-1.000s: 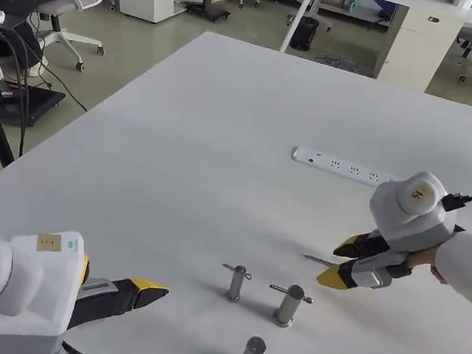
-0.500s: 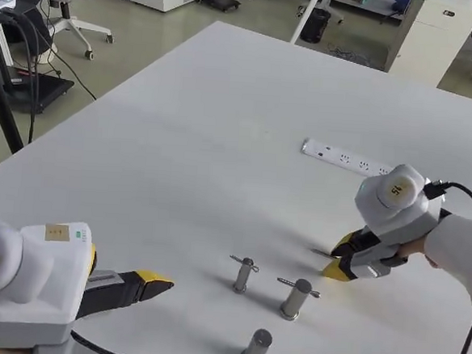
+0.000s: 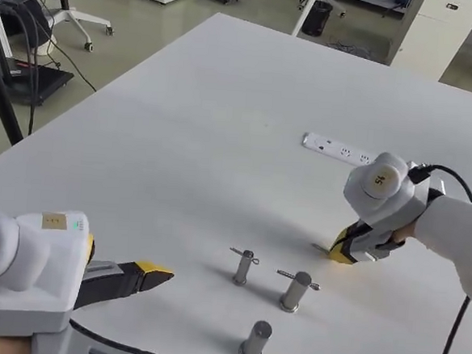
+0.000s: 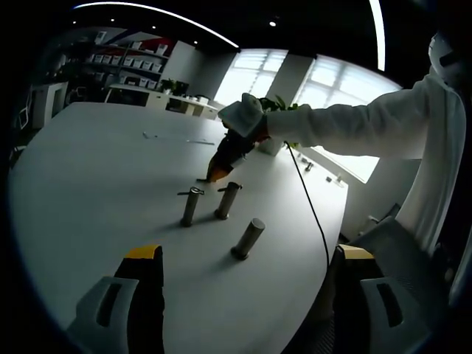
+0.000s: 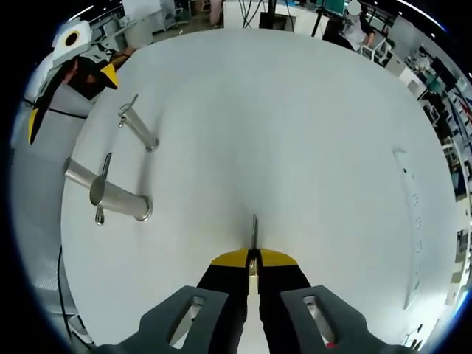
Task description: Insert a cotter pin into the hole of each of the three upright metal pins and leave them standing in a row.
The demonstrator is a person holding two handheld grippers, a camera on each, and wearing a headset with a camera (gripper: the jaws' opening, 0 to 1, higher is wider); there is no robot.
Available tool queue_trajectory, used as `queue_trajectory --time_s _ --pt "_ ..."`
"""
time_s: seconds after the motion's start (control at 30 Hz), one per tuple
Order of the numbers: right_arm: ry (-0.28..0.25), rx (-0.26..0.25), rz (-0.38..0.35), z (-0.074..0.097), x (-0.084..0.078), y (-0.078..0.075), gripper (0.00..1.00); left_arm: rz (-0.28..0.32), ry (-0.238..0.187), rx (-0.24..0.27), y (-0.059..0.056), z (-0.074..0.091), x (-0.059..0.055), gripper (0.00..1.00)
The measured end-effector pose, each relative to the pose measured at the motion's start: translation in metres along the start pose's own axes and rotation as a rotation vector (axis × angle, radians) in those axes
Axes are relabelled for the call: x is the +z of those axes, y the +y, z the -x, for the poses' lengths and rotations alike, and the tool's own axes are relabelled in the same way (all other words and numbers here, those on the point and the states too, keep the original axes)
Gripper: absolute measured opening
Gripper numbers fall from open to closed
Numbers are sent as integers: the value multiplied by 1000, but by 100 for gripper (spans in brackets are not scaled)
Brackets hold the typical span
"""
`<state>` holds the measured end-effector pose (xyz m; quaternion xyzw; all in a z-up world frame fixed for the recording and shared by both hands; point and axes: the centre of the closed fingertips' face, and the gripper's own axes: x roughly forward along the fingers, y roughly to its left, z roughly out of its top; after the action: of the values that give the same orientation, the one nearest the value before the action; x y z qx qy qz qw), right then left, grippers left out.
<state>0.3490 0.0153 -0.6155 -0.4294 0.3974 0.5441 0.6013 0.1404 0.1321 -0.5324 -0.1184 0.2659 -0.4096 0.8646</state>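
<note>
The right gripper (image 3: 341, 253) had tipped lower, jaws clamped on the last cotter pin (image 5: 254, 230). The left gripper (image 4: 248, 255) had its jaws apart. One metal pin (image 3: 254, 340) waited.

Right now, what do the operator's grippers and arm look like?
Left gripper and right gripper: bulky white housings, black jaws, yellow tips. Right has a round tan label reading 15 and a black cable; left a square tan label. White sleeve on the right arm.

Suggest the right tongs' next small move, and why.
Probably lift the cotter pin and carry it to the bare metal pin: the right tongs are shut on it at the table, and the other two pins already hold theirs.
</note>
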Motion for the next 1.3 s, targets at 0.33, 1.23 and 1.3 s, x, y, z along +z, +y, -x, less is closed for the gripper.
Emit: queue_trajectory --time_s 0.33,1.23,1.3 --pt "22 -16 81 1 -1 4 0 -7 0 -4 0 0 1 95" --pt "-126 -168 137 76 3 37 0 -58 30 -42 0 -32 32 82" --pt "-138 -193 148 84 4 42 0 -50 27 -49 0 -37 36 80"
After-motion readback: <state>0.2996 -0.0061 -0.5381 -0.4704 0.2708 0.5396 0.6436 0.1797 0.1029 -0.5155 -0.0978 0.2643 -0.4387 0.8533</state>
